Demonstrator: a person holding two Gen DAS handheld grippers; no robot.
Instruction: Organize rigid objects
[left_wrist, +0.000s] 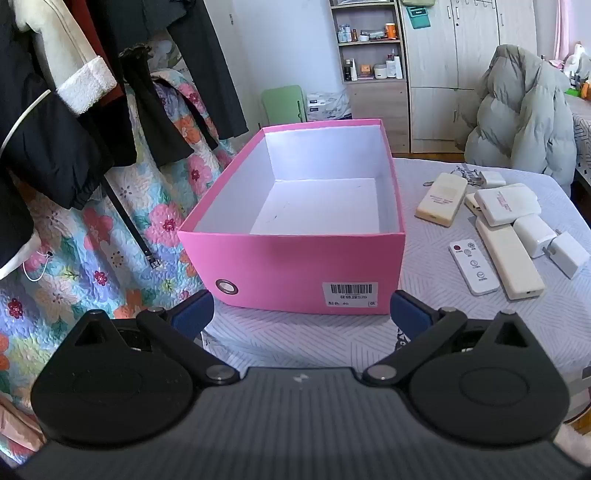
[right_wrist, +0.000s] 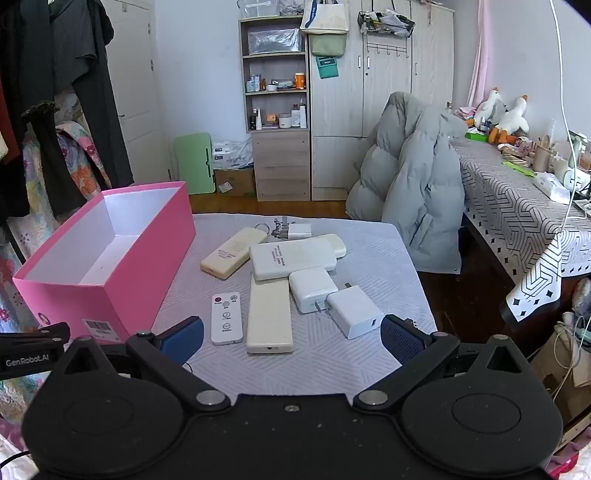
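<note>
You're at the very start: the box (left_wrist: 295, 266) sits empty on the left of the table (right_wrist: 332, 369), and every item is still out on the cloth just right of it, namely the remote (right_wrist: 226, 318), long bar (right_wrist: 269, 314), two power banks (right_wrist: 291, 257), chargers (right_wrist: 354, 313) and keys. Both the left gripper (left_wrist: 301, 308) and right gripper (right_wrist: 291, 336) are spread wide and hold nothing. Readable text: "GenRobot.AI" on the left unit, a barcode label on the box end; its print and the power banks' print is too small to read
</note>
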